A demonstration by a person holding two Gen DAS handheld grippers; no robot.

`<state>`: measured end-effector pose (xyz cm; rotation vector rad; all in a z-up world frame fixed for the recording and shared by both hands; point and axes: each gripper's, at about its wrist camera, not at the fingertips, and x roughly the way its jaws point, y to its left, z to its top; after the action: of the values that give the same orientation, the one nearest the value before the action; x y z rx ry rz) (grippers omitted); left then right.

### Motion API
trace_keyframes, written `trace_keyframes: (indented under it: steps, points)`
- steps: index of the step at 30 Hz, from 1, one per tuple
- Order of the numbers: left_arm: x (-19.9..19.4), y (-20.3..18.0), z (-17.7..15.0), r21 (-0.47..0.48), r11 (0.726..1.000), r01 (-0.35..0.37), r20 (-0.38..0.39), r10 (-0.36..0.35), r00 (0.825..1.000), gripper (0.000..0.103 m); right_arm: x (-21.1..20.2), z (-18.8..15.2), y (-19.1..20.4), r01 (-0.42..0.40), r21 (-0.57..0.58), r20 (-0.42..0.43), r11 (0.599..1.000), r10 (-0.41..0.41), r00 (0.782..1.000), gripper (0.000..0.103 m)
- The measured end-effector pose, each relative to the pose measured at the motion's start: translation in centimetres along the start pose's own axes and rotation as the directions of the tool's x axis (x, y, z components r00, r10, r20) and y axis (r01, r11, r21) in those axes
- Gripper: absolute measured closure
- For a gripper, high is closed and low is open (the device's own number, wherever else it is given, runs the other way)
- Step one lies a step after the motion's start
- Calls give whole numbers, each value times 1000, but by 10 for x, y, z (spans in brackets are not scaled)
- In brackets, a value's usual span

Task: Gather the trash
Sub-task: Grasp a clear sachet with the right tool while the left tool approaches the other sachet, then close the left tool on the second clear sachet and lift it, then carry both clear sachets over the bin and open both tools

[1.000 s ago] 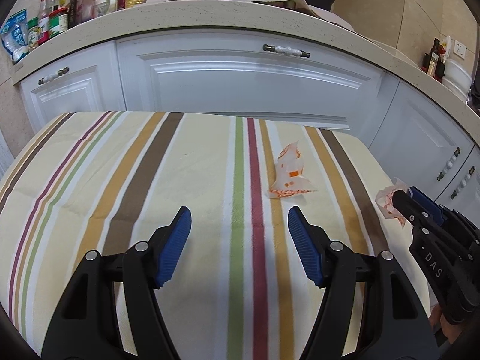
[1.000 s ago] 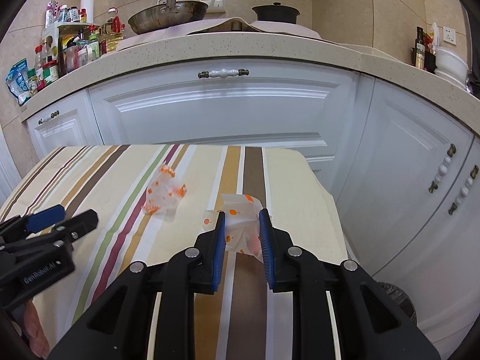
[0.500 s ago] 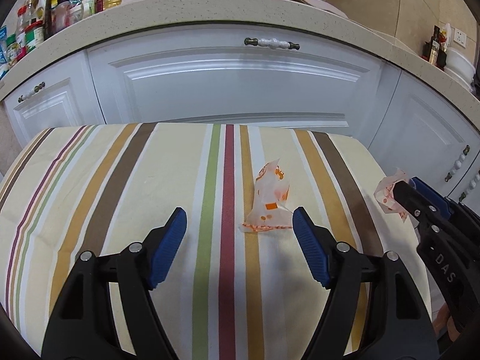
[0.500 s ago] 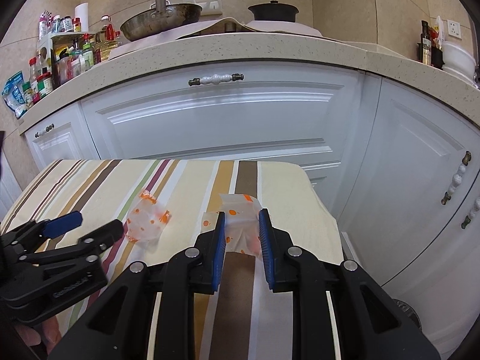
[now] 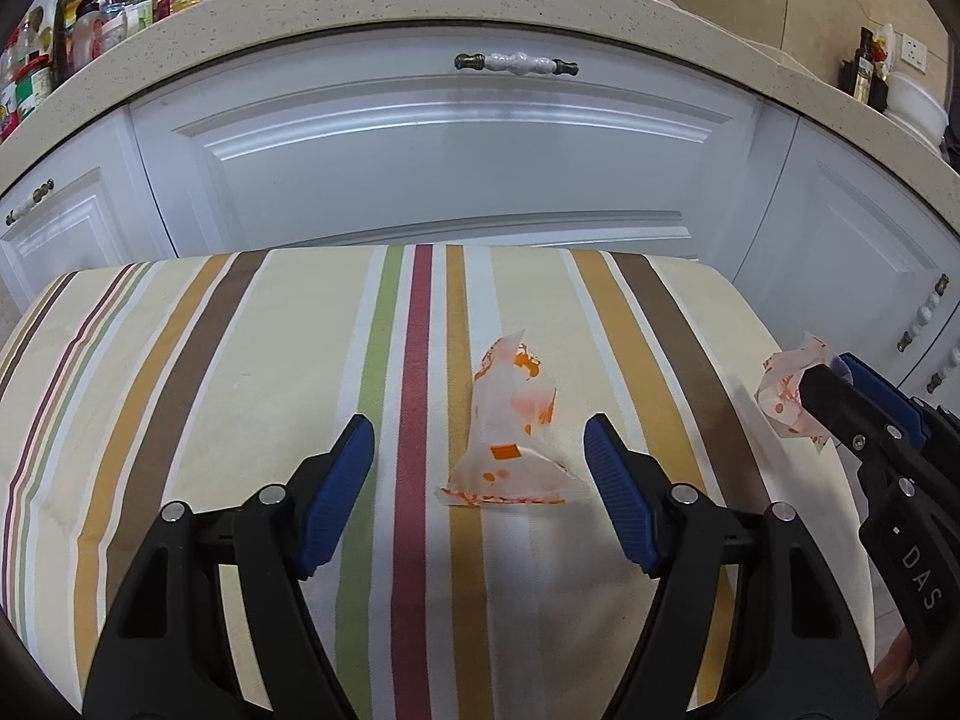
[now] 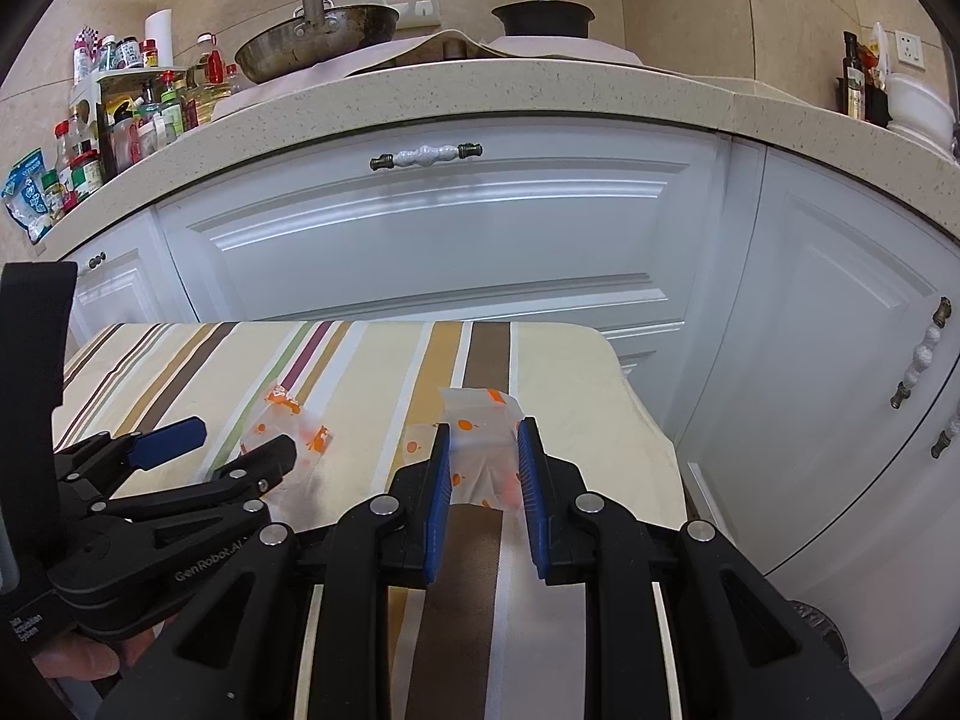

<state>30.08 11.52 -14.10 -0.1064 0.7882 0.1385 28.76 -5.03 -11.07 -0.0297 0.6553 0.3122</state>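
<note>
A crumpled clear wrapper with orange print (image 5: 510,438) lies on the striped tablecloth (image 5: 240,360). My left gripper (image 5: 480,456) is open, its blue pads on either side of the wrapper's near end, low over the cloth. My right gripper (image 6: 483,456) is shut on a second clear orange-dotted wrapper (image 6: 480,438) and holds it above the table's right side. That held wrapper also shows in the left wrist view (image 5: 789,390). The first wrapper shows in the right wrist view (image 6: 288,426) beside the left gripper (image 6: 228,450).
White kitchen cabinets (image 6: 456,228) stand just beyond the table's far edge. The counter above holds bottles and jars (image 6: 120,114), a pan (image 6: 318,42) and a black pot (image 6: 543,15). A dark round object (image 6: 816,624) sits on the floor at the lower right.
My left gripper has moved forward and right, so the lying wrapper now sits between its open pads. My right gripper has kept its hold on the second wrapper and drawn slightly back.
</note>
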Motion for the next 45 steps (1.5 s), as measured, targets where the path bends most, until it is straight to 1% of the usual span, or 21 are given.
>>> trace_keyframes:
  steps: [1,2,3,4,5,7,15,22,28,32,37,42,45]
  points:
    - [1,0,0,0,1000,4,-2,-4,1000,47,0,0,0,-1,0,-1,1000,1,1000,81]
    - [2,0,-1,3,1000,10,-7,-10,1000,51,0,0,0,-1,0,-1,1000,1,1000,81]
    - [3,0,-1,8,1000,18,-15,-18,1000,61,1,0,-1,-1,0,-2,1000,1,1000,81]
    - [4,0,-1,10,1000,29,-20,-29,999,68,1,0,-1,0,0,-2,1000,0,1000,81]
    - [5,0,-2,12,999,45,-23,-45,999,71,1,-1,-1,0,0,-3,1000,0,1000,81]
    - [4,-2,-4,23,999,39,-16,-39,999,81,1,-1,-1,0,1,-3,1000,0,1000,81]
    - [-10,1,-8,13,998,54,25,-54,998,85,-5,-4,-3,8,8,3,1000,-8,1000,81]
    - [-37,1,-12,13,999,48,59,-49,997,85,-24,-9,-10,17,31,26,999,-17,1000,81]
    - [-64,-11,-19,18,998,66,81,-68,994,85,-45,-19,-24,42,53,35,998,-44,998,81]
    - [-80,-31,-27,39,995,92,87,-95,992,85,-62,-28,-40,71,78,37,994,-74,997,81]
    - [-95,-66,-36,82,987,139,82,-145,986,85,-85,-43,-64,115,108,35,988,-119,992,81]
    - [-105,-107,-49,132,973,189,68,-200,978,85,-109,-59,-94,164,141,32,976,-170,985,81]
    - [-110,-137,-58,168,960,226,55,-237,970,85,-123,-69,-113,197,159,29,967,-204,979,81]
